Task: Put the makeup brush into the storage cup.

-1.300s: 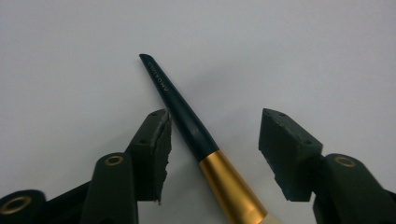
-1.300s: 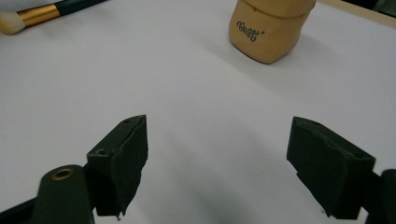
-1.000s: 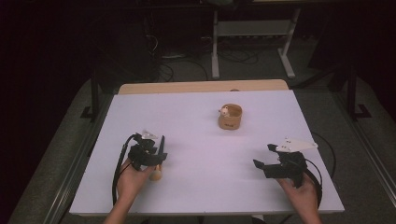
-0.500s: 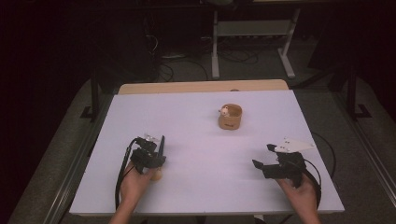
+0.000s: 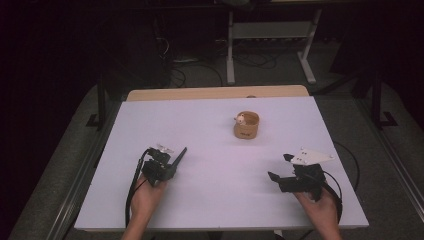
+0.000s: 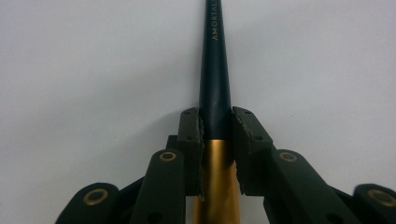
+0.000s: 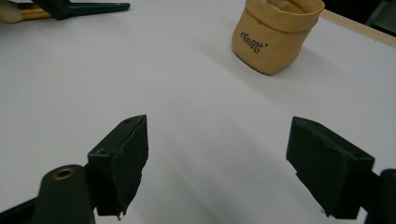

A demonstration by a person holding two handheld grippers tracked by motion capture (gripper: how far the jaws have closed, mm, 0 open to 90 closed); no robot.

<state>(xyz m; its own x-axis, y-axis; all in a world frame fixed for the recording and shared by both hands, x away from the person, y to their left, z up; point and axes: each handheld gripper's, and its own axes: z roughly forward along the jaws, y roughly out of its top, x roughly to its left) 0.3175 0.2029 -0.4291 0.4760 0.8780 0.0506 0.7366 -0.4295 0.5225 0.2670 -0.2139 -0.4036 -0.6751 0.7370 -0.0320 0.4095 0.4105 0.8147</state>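
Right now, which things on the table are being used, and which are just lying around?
Being used:
- left hand-held gripper, shut on the makeup brush
- tan pouch, probably where the brush goes
- right hand-held gripper, open, empty

Lying around:
- floor cables
- metal stand behind the table

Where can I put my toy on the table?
Lots of room: the bare middle between the left gripper and right gripper, and the far left corner beside the pouch. Only the near corners, where the hands are, are crowded.
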